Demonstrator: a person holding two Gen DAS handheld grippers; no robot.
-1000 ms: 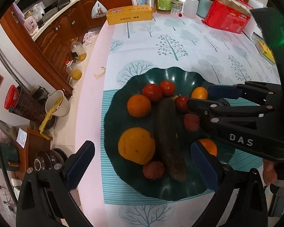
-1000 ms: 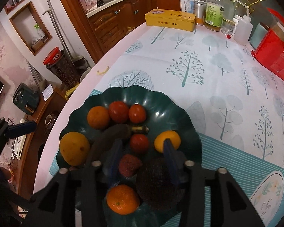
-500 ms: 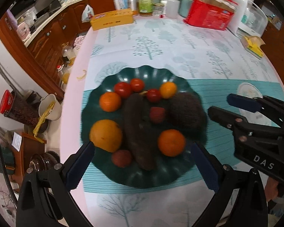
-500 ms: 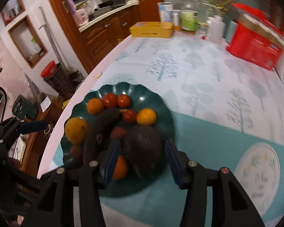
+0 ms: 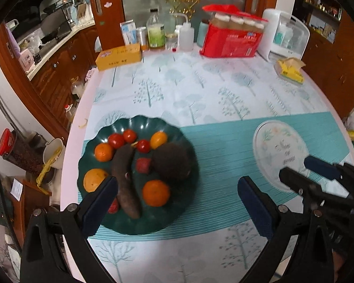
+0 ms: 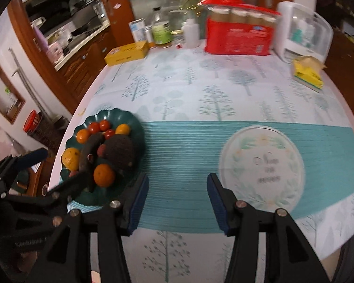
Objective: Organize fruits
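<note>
A round bench (image 5: 207,89) under a tree-printed cloth stands in a kitchen with dark wooden cabinets (image 5: 59,70) at left (a pale worktop above them) and a frosted glass door (image 5: 139,2) behind.

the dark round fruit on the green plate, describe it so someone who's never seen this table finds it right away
Start at the dark green scalloped plate on the teal striped runner, at the left edge of the round table. On the side of the plate nearest the pale floral round mat sits a dark brown rough-skinned round fruit. It is the biggest piece there, stubby rather than long like the dark elongated fruit beside it.
</note>
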